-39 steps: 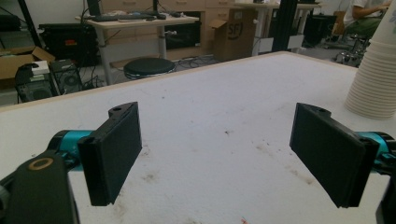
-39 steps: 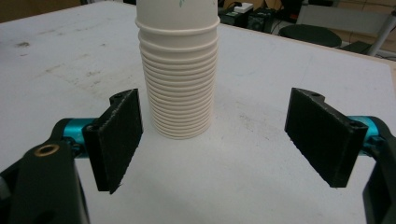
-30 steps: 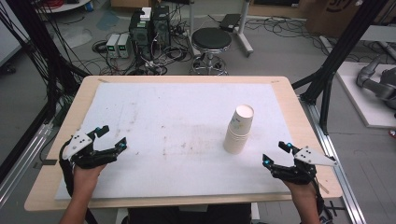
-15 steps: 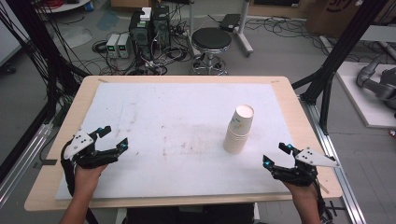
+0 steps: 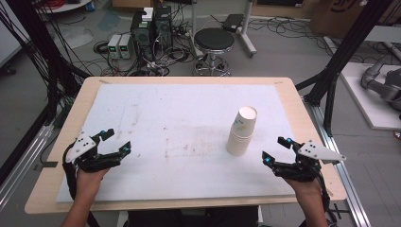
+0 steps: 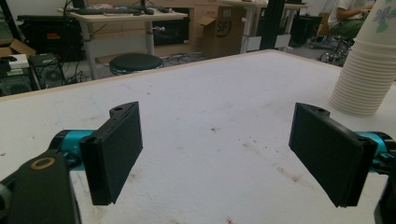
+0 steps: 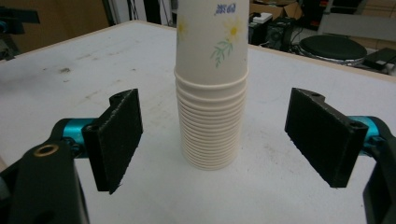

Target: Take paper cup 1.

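Observation:
A tall stack of white paper cups (image 5: 242, 131) with a flower print stands upright on the white mat (image 5: 179, 118), right of centre. My right gripper (image 5: 275, 150) rests near the front right edge, open, its jaws spread and aimed at the stack of cups (image 7: 212, 93) a short way ahead, touching nothing. My left gripper (image 5: 117, 140) sits near the front left corner, open and empty. In the left gripper view the cup stack (image 6: 369, 60) shows far off at the right, beyond the gripper (image 6: 229, 154).
The wooden table (image 5: 302, 118) carries the mat, with bare mat (image 6: 210, 107) between the grippers. Behind the table stand a black stool (image 5: 214, 40), computer boxes (image 5: 151, 28) and cables on the floor. Black frame posts (image 5: 340, 56) rise at the right.

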